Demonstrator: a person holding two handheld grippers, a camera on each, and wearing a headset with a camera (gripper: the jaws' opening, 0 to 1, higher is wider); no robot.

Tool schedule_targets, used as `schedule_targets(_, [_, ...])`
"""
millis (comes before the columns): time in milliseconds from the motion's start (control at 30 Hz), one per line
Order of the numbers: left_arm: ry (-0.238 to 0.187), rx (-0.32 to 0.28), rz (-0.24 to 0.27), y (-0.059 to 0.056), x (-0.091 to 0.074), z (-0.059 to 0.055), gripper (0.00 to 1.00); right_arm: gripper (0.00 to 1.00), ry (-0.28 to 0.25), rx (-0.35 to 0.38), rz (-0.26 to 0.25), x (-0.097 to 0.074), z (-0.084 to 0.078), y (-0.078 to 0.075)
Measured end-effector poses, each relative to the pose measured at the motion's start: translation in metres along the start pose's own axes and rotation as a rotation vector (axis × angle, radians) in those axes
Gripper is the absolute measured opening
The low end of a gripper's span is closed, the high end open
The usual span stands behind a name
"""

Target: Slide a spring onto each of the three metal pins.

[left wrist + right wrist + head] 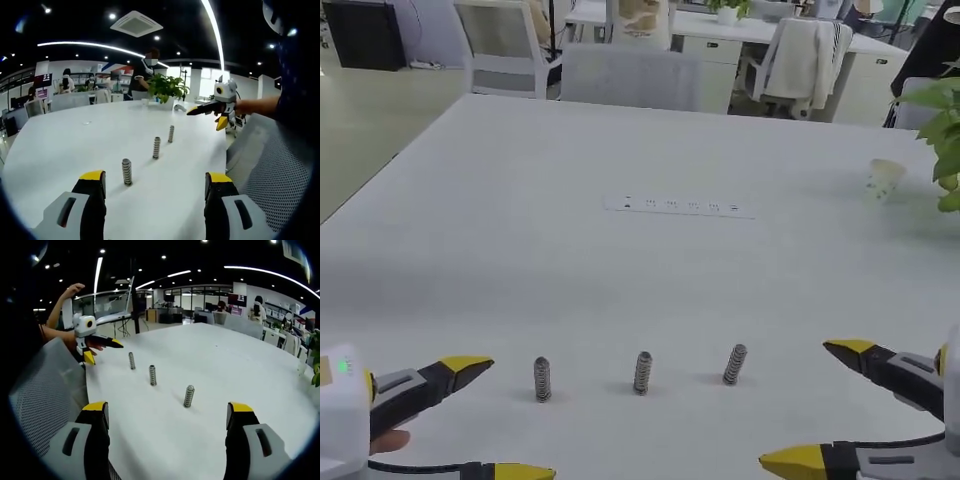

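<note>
Springs (642, 372) stand between wide-spread left tool (515, 418) and right tool (798, 405).

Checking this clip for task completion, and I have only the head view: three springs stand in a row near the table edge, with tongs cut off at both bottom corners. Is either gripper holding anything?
Observer: The left gripper is not. Its own view shows both tongs wide apart with nothing between them.
Operator: And the right one?
Observer: The right gripper is also open and empty. The nearest spring stands ahead of it, untouched and leaning slightly.
Operator: Is there anything beside the bench that I can't see?
Observer: A grey mesh chair sits against the near edge of the table.
</note>
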State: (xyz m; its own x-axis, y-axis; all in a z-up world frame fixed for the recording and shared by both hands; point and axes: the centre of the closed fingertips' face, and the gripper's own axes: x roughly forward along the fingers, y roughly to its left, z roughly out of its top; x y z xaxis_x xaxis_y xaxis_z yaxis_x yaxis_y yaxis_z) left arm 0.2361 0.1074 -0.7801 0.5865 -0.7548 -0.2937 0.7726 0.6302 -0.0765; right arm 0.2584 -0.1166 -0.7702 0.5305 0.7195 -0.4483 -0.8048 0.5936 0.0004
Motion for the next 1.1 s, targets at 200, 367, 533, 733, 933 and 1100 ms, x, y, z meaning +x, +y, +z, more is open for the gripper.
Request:
schedule_targets(200, [0.008, 0.003, -0.005, -0.0005, -0.0004, -0.0013, 0.78, 0.99, 0.004, 0.001, 0.001, 0.0015, -0.0009, 0.0012])
schedule_targets(367, [0.009, 0.001, -0.004, -0.0011, -0.0006, -0.0019, 0.78, 0.99, 0.014, 0.001, 0.007, 0.0020, -0.0028, 0.0031])
schedule_targets(533, [0.013, 0.001, -0.007, -0.0034, 0.0001, -0.0028, 0.78, 0.99, 0.012, 0.002, 0.005, 0.0014, -0.0031, 0.0022])
schedule_targets(733, [0.013, 0.001, -0.005, -0.0037, 0.0003, -0.0022, 0.78, 0.98, 0.017, 0.005, 0.009, 0.0026, -0.0052, 0.0022])
schedule_targets(933, [0.011, 0.000, -0.001, -0.0021, -0.0005, -0.0025, 0.78, 0.98, 0.017, 0.003, 0.010, 0.0040, -0.0041, 0.0021])
schedule_targets(1100, [0.011, -0.005, -0.001, -0.0017, -0.0011, -0.0043, 0.78, 0.98, 0.023, 0.005, 0.015, 0.0064, -0.0050, 0.0048])
